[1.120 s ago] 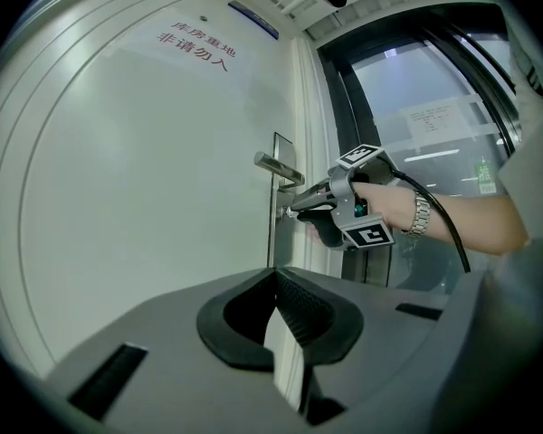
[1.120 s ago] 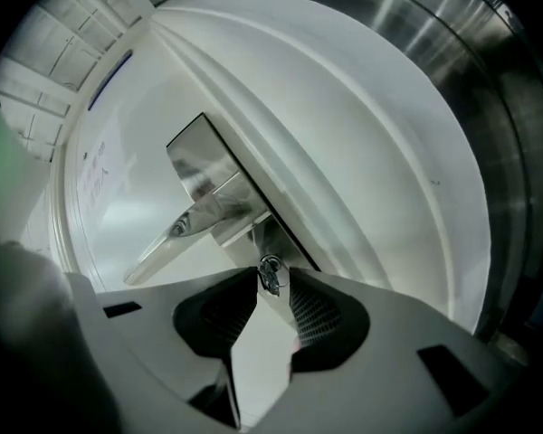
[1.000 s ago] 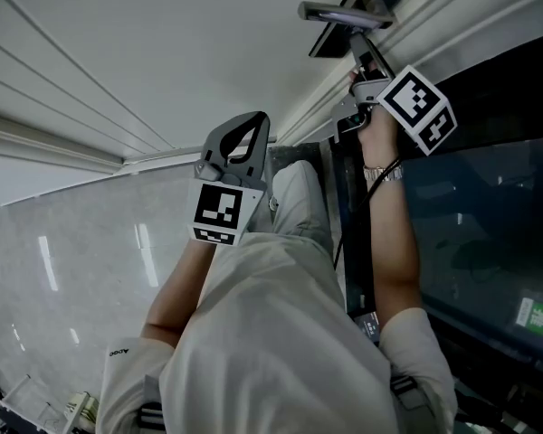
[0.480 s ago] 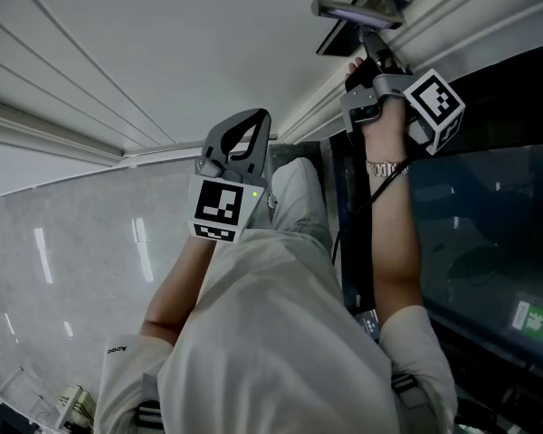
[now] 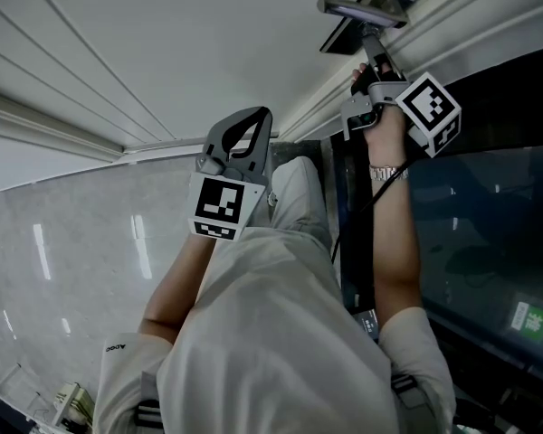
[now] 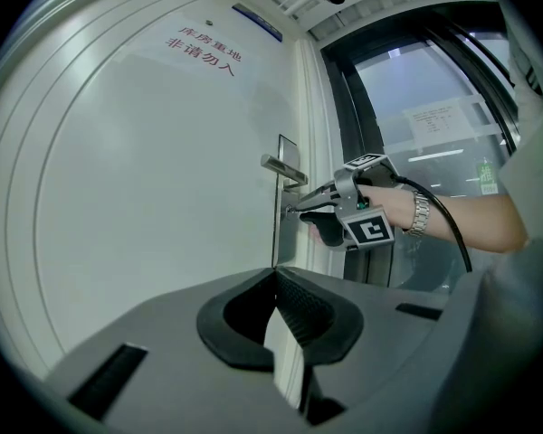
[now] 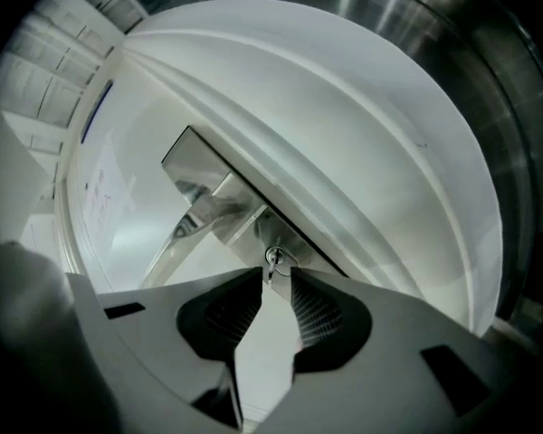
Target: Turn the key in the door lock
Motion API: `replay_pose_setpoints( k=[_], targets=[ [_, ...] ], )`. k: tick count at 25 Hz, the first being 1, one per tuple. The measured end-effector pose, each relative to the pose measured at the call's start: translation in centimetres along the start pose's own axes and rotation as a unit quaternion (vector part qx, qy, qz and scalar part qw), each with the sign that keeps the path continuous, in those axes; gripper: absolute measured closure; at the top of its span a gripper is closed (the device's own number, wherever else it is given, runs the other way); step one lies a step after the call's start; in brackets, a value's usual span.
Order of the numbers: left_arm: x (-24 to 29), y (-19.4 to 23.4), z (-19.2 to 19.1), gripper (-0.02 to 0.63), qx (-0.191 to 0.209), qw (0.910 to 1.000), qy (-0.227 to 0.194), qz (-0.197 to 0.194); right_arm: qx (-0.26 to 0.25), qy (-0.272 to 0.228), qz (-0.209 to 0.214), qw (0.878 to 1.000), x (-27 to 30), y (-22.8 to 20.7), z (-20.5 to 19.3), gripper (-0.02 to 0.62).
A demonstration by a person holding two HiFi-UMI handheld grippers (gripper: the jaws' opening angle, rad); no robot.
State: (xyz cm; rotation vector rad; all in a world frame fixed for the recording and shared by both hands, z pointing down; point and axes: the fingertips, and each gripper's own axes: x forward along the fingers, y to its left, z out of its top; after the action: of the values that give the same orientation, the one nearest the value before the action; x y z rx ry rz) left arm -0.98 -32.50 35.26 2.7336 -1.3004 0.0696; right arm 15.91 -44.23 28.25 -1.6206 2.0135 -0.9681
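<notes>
Right gripper (image 7: 276, 283) is up against the metal lock plate (image 7: 208, 165) on the white door (image 6: 136, 206). The key (image 7: 273, 259) sits in the cylinder, edge-on, at 12 o'clock from the jaw tips and just between them. The jaws are narrow but not pinching, with a sliver of gap showing beside the key, and they have just been opening. The door handle (image 7: 195, 224) runs off toward 10 o'clock from the key. Left gripper (image 6: 276, 274) is held back from the door, jaws together at the tips with nothing between them; the door's edge lies at 12 o'clock from it. In the left gripper view the right gripper sits at about 1 o'clock, its nose just under the handle, and a wristwatch (image 6: 420, 213) is on the wrist behind it. Red lettering (image 6: 204, 48) is high on the door at 11 o'clock. A glass pane (image 6: 434, 107) beside the door frame is at 2 o'clock. In the head view the left gripper is near centre and the right gripper is at 1 o'clock, well apart.
</notes>
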Motion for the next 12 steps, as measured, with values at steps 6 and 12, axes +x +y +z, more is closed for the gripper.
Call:
replay_pose_setpoints(
  k=[6,12],
  targets=[
    [-0.1,-0.5,0.1,0.597,0.003,1.0000,-0.001,-0.008,-0.234,0.018,-0.041,0.971,-1.0,0.6,-0.4,0.462],
    [0.3,-0.9,0.2,0.597,0.003,0.9999,-0.004,-0.015,-0.528,0.029,-0.096,0.844,-1.2,1.3,-0.4,0.462]
  ],
)
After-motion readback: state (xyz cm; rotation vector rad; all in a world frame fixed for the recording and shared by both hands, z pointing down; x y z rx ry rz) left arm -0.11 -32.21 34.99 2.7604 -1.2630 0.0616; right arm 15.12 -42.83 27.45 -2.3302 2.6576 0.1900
